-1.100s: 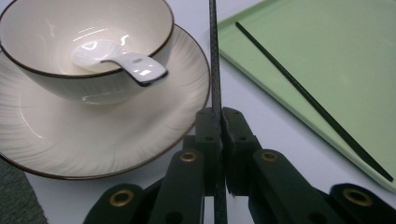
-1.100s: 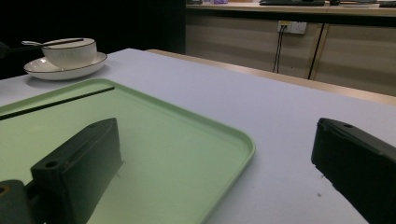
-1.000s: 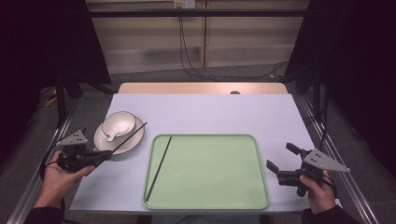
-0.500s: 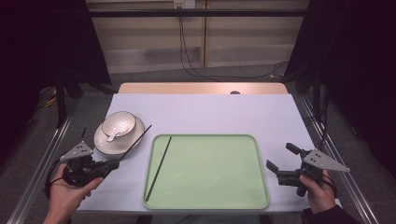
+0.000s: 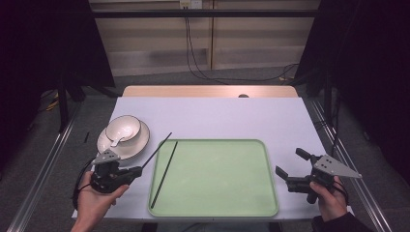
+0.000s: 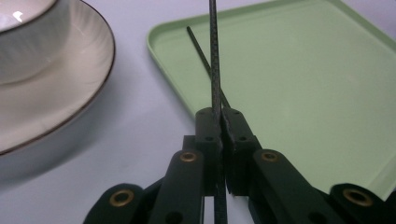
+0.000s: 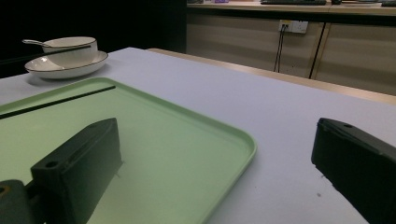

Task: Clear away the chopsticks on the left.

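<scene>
My left gripper (image 5: 137, 169) sits at the near left of the table, shut on a thin black chopstick (image 5: 157, 150) whose free end points up and right over the tray's left rim. In the left gripper view the jaws (image 6: 220, 119) pinch this chopstick (image 6: 214, 56) upright between them. A second black chopstick (image 5: 164, 173) lies along the left side of the green tray (image 5: 217, 212). My right gripper (image 5: 288, 162) rests at the near right beside the tray, open and with nothing between its jaws (image 7: 217, 135).
A cream bowl (image 5: 124, 128) with a spoon (image 5: 116, 140) in it stands on a dark-rimmed plate (image 5: 138, 145) left of the tray. The white table top (image 5: 217, 116) stretches behind the tray. Cables hang down the wall beyond the far edge.
My left gripper has moved right and toward the near edge, carrying the chopstick away from the plate and closer to the tray. The right gripper has stayed where it was.
</scene>
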A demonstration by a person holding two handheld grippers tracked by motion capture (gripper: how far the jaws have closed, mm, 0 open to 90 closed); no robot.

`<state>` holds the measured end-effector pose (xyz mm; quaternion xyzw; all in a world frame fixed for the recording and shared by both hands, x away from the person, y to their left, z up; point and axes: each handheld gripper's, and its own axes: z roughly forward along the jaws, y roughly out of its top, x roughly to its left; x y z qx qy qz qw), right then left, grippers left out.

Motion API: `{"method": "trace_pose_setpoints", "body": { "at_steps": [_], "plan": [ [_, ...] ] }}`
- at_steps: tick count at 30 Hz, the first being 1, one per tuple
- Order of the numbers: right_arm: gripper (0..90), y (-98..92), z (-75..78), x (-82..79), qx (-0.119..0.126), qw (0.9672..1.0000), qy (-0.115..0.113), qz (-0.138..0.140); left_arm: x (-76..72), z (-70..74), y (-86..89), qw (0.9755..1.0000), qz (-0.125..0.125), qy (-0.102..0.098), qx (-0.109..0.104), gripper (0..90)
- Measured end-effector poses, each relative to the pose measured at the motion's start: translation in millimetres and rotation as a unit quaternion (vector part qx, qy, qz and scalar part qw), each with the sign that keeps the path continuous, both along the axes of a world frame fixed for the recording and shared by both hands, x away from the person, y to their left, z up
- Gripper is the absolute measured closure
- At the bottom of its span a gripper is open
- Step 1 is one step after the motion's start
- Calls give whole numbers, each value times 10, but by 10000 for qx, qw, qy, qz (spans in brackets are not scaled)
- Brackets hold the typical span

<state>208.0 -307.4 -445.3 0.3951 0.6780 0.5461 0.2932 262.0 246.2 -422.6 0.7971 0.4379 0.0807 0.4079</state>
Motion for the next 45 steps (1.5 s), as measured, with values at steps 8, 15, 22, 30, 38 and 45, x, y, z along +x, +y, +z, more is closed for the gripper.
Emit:
{"method": "trace_pose_setpoints", "body": {
  "at_steps": [8, 15, 22, 30, 38, 45],
  "plan": [
    [13, -3, -2, 0, -44, 10000, -15, 47, -41, -25, -252, 9982, 548, 223, 95, 861],
    [13, -6, -2, 3, -67, 10000, -15, 58, -95, -34, -410, 9958, 886, 222, 104, 858],
    [14, -7, -4, 0, -56, 10000, 14, 6, -63, -118, -612, 9916, 1189, 428, 287, 859],
    [14, 3, -5, 0, -42, 10000, 1, 74, -54, -275, -743, 9890, 1272, 670, 353, 857],
    [14, 5, -8, 2, -69, 9999, -5, 80, -34, -323, -792, 9864, 1396, 784, 368, 857],
    [14, 1, -6, 3, -69, 9999, -3, 110, -51, -391, -869, 9868, 1306, 852, 446, 855]
  ]
}}
